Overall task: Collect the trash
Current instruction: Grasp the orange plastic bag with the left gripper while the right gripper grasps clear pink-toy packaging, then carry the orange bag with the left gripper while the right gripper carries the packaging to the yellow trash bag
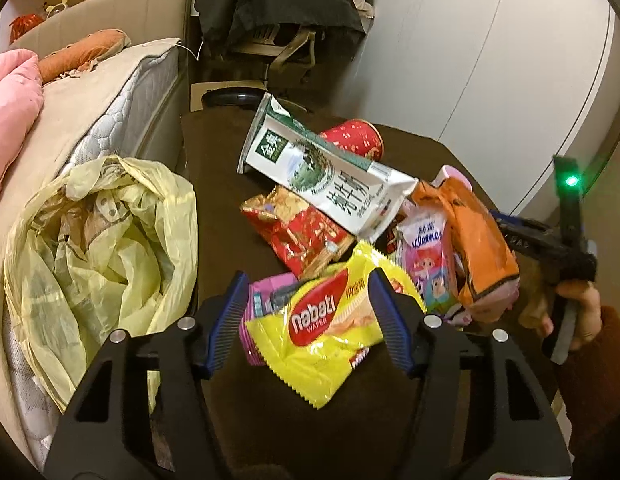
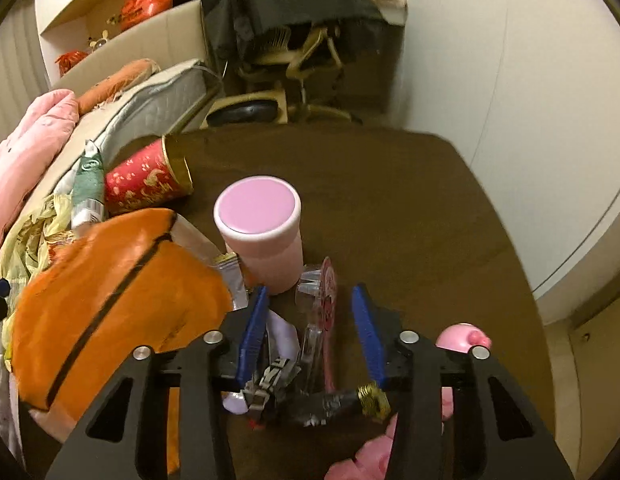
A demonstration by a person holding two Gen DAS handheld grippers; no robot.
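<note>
Brown table [image 1: 213, 168] beside a bed: left gripper [image 1: 307, 316], fingers spread astride the yellow nabati wrapper [image 1: 318, 336], likely light, crinkly, slippery, best pinched mid-body; right gripper [image 2: 310, 332] spread over small clutter; beyond, milk carton [image 1: 322, 168].

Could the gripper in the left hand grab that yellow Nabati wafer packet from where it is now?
Probably yes. The left gripper already has the yellow Nabati packet between its open jaws, lying on top of the pile with nothing over it; it need only close.
</note>
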